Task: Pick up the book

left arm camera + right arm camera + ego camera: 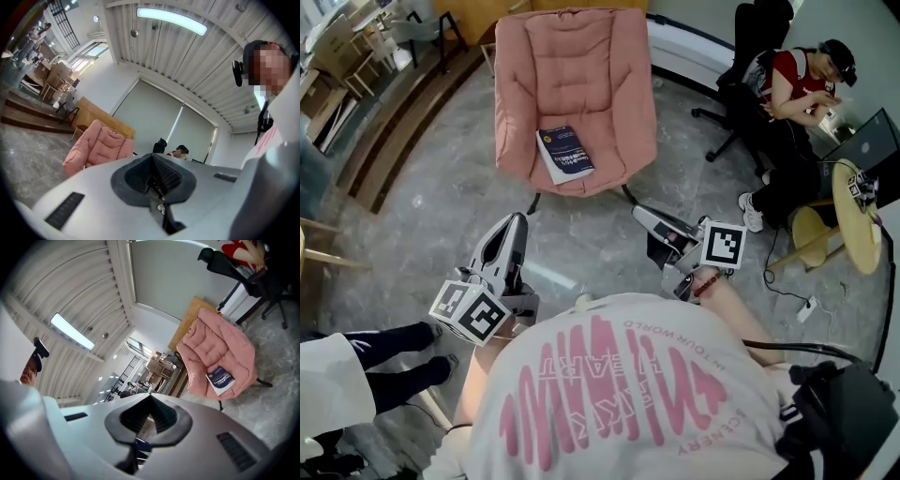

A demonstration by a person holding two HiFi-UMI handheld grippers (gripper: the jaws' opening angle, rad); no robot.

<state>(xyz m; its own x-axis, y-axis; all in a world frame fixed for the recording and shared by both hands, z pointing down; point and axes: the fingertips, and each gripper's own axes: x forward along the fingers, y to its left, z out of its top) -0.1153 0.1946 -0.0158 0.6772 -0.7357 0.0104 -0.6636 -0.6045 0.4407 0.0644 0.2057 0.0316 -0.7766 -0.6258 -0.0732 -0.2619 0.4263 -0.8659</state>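
Pink chair [581,84] straight ahead, book [565,153] flat on the seat near its front edge, long axis running away from us, slightly skewed. Left gripper [517,221] and right gripper [641,213] both have jaws together, empty, well short of it. Left looks marginally nearer.

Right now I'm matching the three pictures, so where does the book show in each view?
Head view: book, upper centre, lying on the pink chair's seat.
Left gripper view: not in it; the pink chair shows side-on at left.
Right gripper view: book right of centre, on the seat.
Shared landmark: the pink chair.
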